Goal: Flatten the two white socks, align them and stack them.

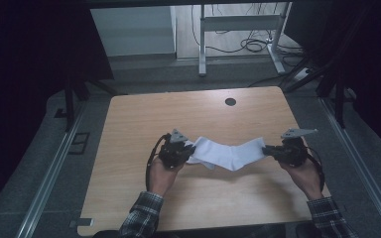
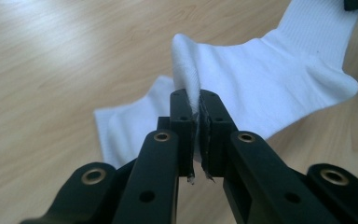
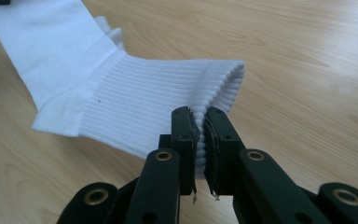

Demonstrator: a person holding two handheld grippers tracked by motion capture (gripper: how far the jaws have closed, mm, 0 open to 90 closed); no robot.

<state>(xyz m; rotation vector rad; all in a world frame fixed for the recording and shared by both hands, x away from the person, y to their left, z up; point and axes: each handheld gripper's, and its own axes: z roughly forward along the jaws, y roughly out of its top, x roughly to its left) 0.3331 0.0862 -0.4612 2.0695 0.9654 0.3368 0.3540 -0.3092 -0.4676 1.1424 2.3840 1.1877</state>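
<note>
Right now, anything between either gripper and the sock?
Nothing visible. Both are already on it: the left gripper is shut on the toe end of the white sock, and the right gripper is shut on its ribbed cuff. The wooden table around them is bare.

White ribbed sock (image 1: pixel 228 154), black grippers, light wood-grain table (image 1: pixel 188 111), dark plaid sleeves (image 1: pixel 140 218)

A light wooden table (image 1: pixel 129 148) with rounded corners and a dark round hole (image 1: pixel 230 101) near its far edge. A white sock (image 1: pixel 228 153) sags onto the top between the two grippers, its middle resting on the wood.
</note>
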